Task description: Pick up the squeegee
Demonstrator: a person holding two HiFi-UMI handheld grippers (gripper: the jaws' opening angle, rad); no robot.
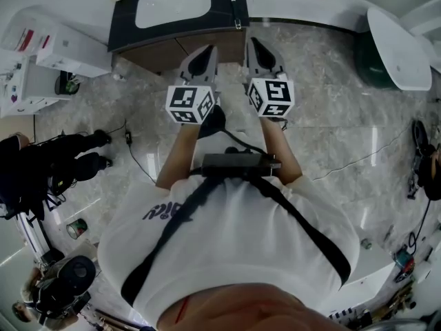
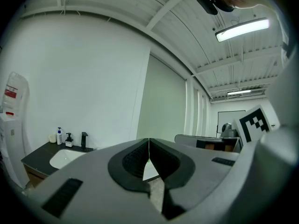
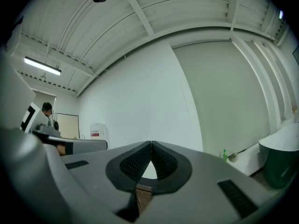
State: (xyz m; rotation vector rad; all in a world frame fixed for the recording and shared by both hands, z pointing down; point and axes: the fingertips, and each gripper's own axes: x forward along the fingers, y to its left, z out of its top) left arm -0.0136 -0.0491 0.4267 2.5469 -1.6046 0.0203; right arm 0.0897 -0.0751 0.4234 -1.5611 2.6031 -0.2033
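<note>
In the head view a dark vanity counter [image 1: 227,16] with a white sink [image 1: 172,4] stands ahead of me. A slim tool [image 1: 238,14] lies along its right edge; I cannot tell whether it is the squeegee. My left gripper [image 1: 200,59] and right gripper [image 1: 262,52] are held level side by side, just short of the counter's front. Both are shut with nothing between the jaws. In the left gripper view the closed left gripper [image 2: 149,142] points past the sink [image 2: 64,157] and black tap [image 2: 84,139]. The right gripper [image 3: 151,144] faces a white wall.
Soap bottles [image 2: 60,136] stand behind the sink. A dark green bin [image 1: 375,64] and a white basin [image 1: 400,47] are at the right. A white cabinet [image 1: 48,54] and a person in black [image 1: 58,161] are at the left. Cables cross the marble floor [image 1: 324,136].
</note>
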